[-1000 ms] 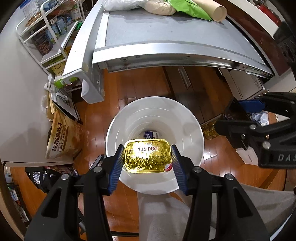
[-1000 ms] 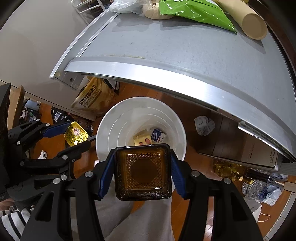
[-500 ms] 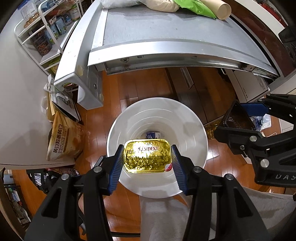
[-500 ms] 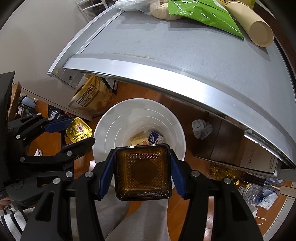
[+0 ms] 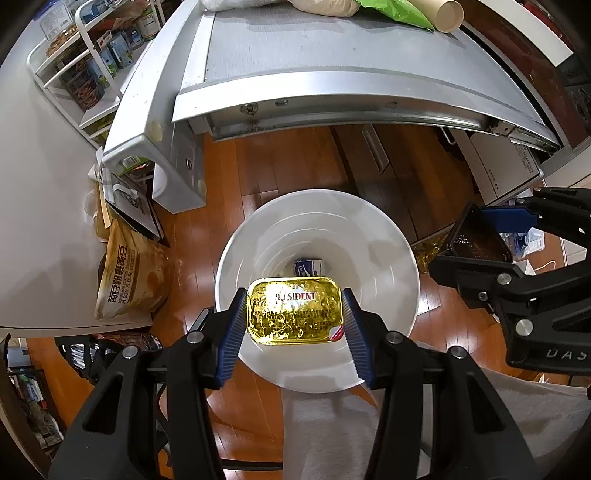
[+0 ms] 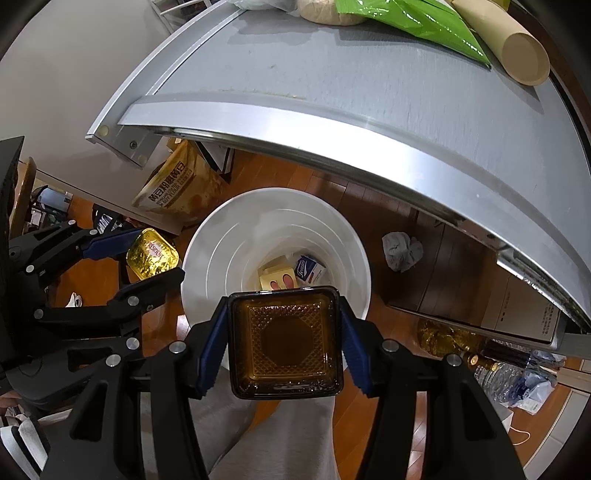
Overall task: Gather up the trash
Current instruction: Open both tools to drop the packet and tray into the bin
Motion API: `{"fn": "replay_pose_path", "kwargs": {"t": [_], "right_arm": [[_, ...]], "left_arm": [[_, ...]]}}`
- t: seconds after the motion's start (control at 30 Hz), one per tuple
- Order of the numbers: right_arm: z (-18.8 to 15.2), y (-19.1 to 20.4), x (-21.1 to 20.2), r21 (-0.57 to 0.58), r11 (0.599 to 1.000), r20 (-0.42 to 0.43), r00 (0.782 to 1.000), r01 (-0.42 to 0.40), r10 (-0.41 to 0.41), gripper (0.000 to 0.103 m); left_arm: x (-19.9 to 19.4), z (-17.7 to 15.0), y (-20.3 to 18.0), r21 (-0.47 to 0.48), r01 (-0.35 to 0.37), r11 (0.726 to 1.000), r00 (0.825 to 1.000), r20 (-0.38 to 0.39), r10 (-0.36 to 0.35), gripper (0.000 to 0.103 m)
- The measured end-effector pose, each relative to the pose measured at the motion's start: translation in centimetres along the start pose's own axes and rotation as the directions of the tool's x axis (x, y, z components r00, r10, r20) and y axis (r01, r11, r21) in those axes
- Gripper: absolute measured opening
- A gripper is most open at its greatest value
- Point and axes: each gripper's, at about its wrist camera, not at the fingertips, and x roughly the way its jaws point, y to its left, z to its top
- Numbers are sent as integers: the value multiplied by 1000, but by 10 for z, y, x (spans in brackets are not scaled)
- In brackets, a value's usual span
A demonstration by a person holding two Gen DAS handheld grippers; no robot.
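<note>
My left gripper (image 5: 293, 317) is shut on a gold foil butter pack (image 5: 293, 315) and holds it over the near rim of a white trash bin (image 5: 388, 236) standing on the wood floor. In the right wrist view my right gripper (image 6: 283, 341) is shut on a square brown plastic tray (image 6: 283, 341), held over the near edge of the white trash bin (image 6: 229, 243). A small blue-and-white packet (image 6: 310, 271) and a gold wrapper (image 6: 277, 278) lie at the bin's bottom. The left gripper (image 6: 147, 260) with the butter pack (image 6: 151, 257) shows at the left there; the right gripper's tray (image 5: 476, 240) shows at the right in the left wrist view.
A grey metal table (image 6: 369, 81) juts out above the bin, carrying a green bag (image 6: 413, 18) and a cardboard tube (image 6: 517, 55). A soy flour bag (image 5: 127, 273) leans left of the bin. A crumpled grey paper (image 6: 400, 251) lies on the floor to the right. Grey trouser legs (image 5: 332, 435) are below.
Both views have drifted slightly, with the table edge shifting in frame. Both grippers keep their grips over the bin.
</note>
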Motion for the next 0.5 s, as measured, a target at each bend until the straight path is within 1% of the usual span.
{"fn": "replay_pose_path", "kwargs": {"t": [0.07,0.1,0.13,0.17,0.2,0.37,0.43,0.47,0.5], "right_arm": [[0,0,1,0,1000,-6,1000,1,-1,57],[0,-1,2,4,1000,-8,1000,-5,5,58],[1,-1,2,7,1000,-10,1000,-10,10,62],[0,-2,3,12,1000,-14,1000,-11,11,64],[0,-2,3,16,1000,-15,1000,-12,12,67],[-1,-7,1,33,999,-9,1000,-17,17,69],[-2,-8,-1,33,999,-4,1000,-16,16,72],[-2,-8,-2,33,999,0,1000,-17,17,74],[-2,-7,-3,33,999,5,1000,-18,18,77]], "left_arm": [[-1,0,1,-2,0,1000,1000,1,0,51],[-1,0,1,-4,0,1000,1000,0,0,54],[-1,0,1,-5,1,1000,1000,-1,-1,58],[-2,0,1,-4,-2,1000,1000,1,2,68],[-3,0,1,-3,-6,1000,1000,5,6,73],[-6,-2,-2,18,-15,1000,1000,13,15,74],[-6,-3,-4,32,-25,999,1000,10,24,75],[-5,-3,-5,37,-28,999,1000,8,27,79],[-6,-4,-5,41,-33,999,999,8,33,89]]}}
